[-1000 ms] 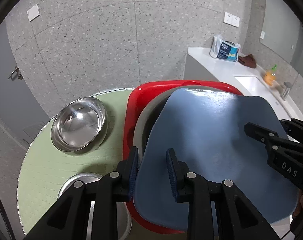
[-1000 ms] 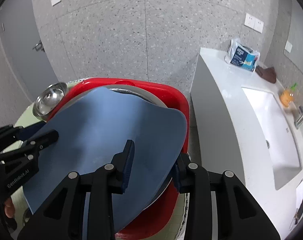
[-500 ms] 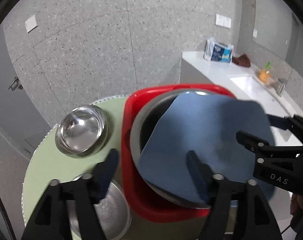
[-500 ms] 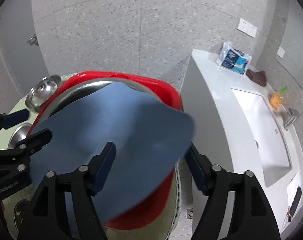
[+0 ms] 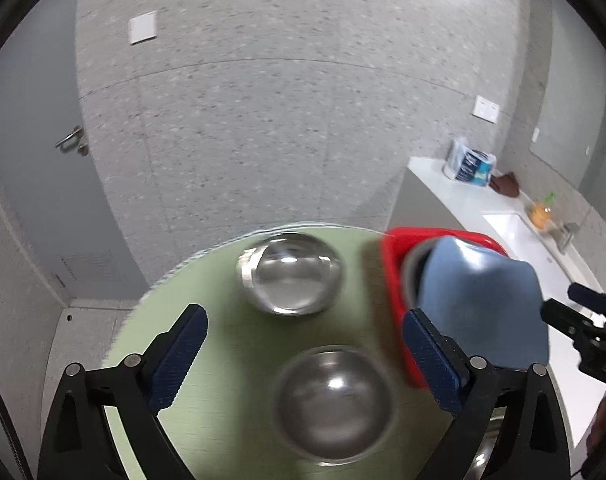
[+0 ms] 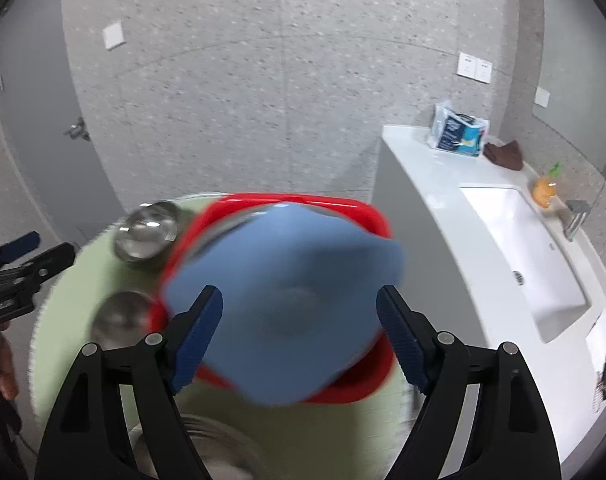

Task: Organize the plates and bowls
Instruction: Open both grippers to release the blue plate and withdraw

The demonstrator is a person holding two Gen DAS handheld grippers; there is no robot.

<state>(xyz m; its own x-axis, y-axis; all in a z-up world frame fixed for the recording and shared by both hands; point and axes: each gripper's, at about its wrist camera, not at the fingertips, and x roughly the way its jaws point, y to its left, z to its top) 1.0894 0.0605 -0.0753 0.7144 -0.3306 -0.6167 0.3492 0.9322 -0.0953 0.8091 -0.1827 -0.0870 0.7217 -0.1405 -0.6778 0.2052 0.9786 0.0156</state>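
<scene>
The blue plate (image 6: 295, 292) lies tilted on a large steel bowl (image 5: 413, 272) inside the red basin (image 6: 355, 216). My right gripper (image 6: 299, 300) hangs above the plate, its jaws opening and the pads clear of its edges. My left gripper (image 5: 305, 320) is over the green table (image 5: 223, 360) left of the basin, jaws opening wide, nothing between them. Two smaller steel bowls stand there: one farther off (image 5: 291, 274), one close under the fingers (image 5: 335, 404). The right gripper (image 5: 583, 328) shows at the edge of the left wrist view.
A white counter (image 6: 443, 184) with a sink (image 6: 523, 248), a tissue pack (image 6: 459, 130), a brown cloth and an orange bottle runs along the right. Another steel dish (image 6: 207, 440) sits at the table's near edge. A grey door (image 5: 35, 160) is at the left.
Both grippers went from shut on the blue plate to open and drew back and up. The left one swung left over the two steel bowls. The plate now rests in the basin.
</scene>
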